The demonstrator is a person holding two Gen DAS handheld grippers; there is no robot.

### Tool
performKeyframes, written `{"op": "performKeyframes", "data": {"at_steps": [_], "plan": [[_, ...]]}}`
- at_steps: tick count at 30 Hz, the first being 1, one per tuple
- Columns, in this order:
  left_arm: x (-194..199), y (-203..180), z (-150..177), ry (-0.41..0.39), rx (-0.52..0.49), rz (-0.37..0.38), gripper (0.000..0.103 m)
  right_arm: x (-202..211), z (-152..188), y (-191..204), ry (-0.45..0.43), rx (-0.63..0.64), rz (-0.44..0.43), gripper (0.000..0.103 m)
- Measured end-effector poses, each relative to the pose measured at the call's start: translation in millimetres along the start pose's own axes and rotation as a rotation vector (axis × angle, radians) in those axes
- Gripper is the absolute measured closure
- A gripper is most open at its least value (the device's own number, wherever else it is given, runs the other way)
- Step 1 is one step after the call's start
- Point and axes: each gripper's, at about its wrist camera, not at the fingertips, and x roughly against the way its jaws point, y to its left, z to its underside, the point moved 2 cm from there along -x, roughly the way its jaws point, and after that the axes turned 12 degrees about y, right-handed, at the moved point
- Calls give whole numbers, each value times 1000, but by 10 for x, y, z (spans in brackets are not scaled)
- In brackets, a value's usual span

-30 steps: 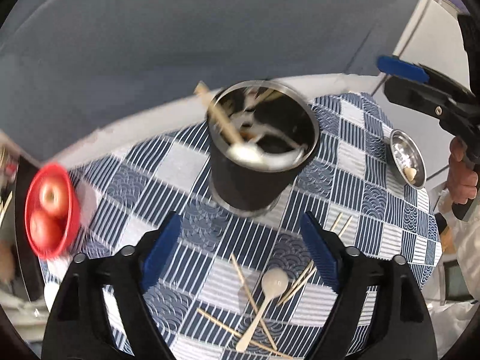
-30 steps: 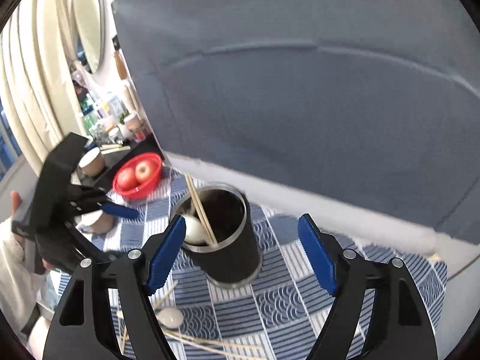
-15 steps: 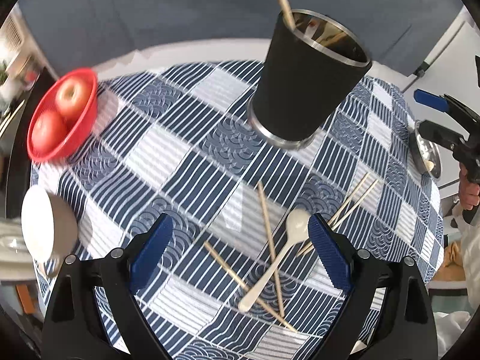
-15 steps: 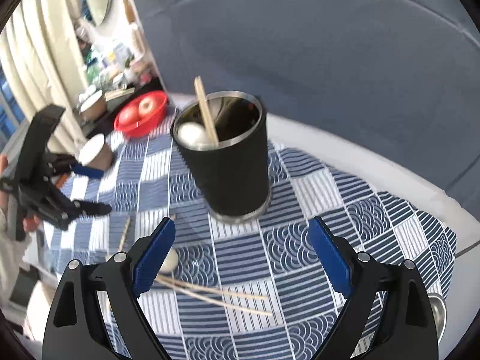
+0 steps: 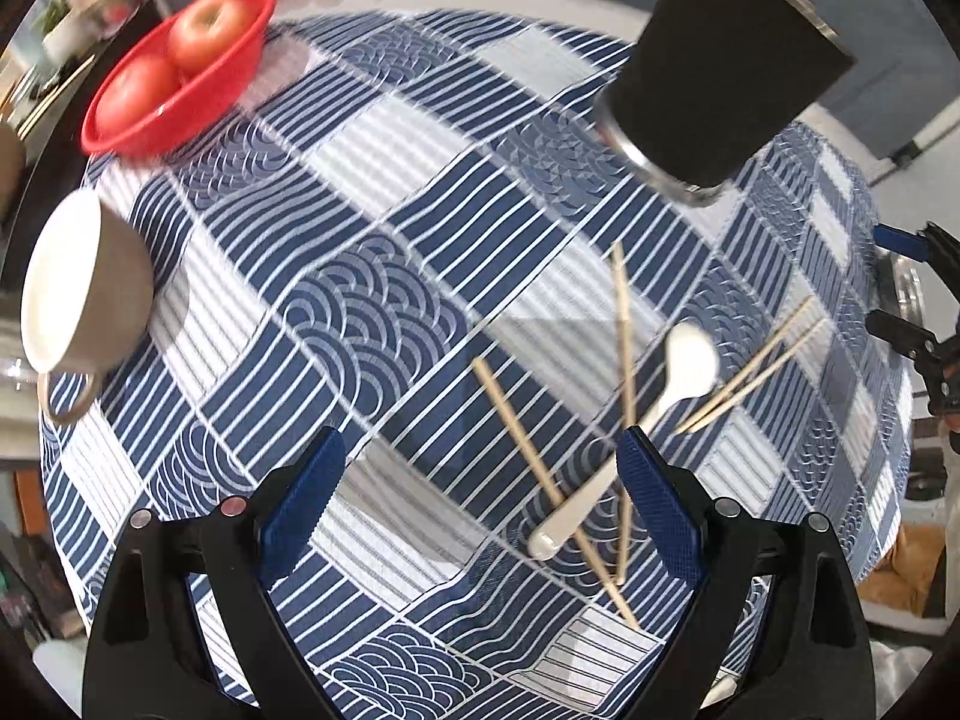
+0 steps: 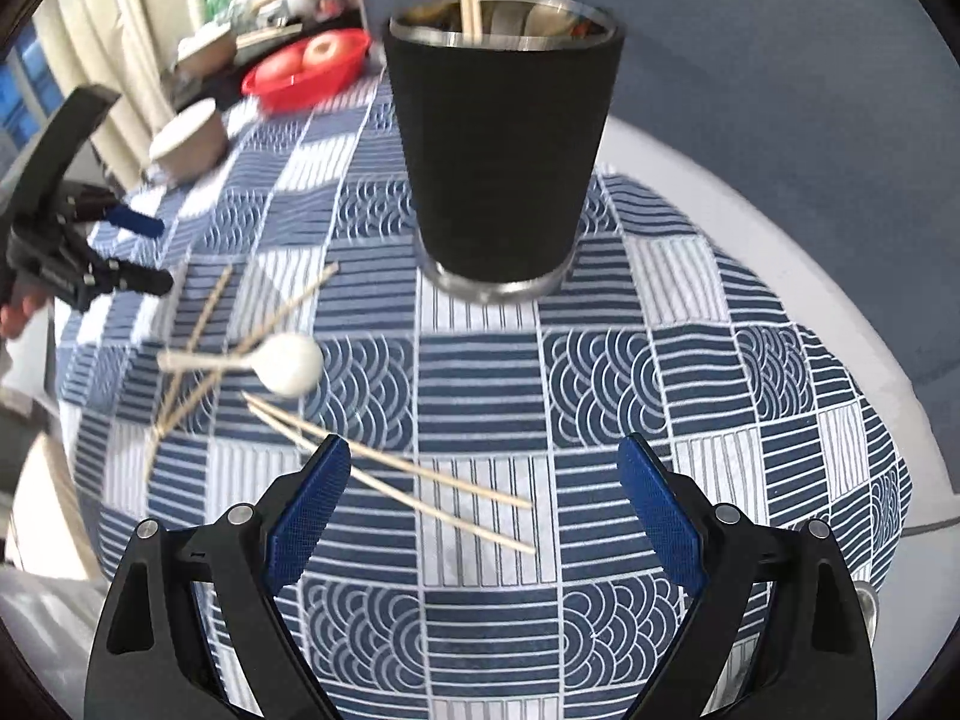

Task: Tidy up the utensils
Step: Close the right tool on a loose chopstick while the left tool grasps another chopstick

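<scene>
A: Over the cloth, both down now, jaws just opened wide, empty: left gripper [image 5: 477, 480], right gripper [image 6: 483, 483].
B: Spoon [image 5: 636, 432], chopsticks [image 6: 390, 474] near; cup [image 6: 501, 138] far. I grab next.

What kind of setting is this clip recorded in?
Most likely a home dining or living area. A round table under a blue patterned tablecloth holds a black utensil cup, loose chopsticks and a white spoon; a red bowl of apples and cluttered shelves sit behind.
</scene>
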Motion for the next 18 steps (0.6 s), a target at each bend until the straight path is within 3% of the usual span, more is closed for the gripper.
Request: {"op": "performKeyframes", "data": {"at_steps": [8, 11, 16, 18], "plan": [[-164, -82, -24, 45, 44, -38, 13, -366, 57, -69, 116, 63, 32, 18], [-264, -135, -49, 64, 38, -88, 13, -449, 51, -73, 147, 98, 59, 18], [-388, -146, -144, 101, 72, -59, 13, -560, -4, -79, 169, 136, 71, 18], [-448, -154, -188, 116, 76, -89, 12, -615, -26, -70, 186, 154, 75, 18]]}}
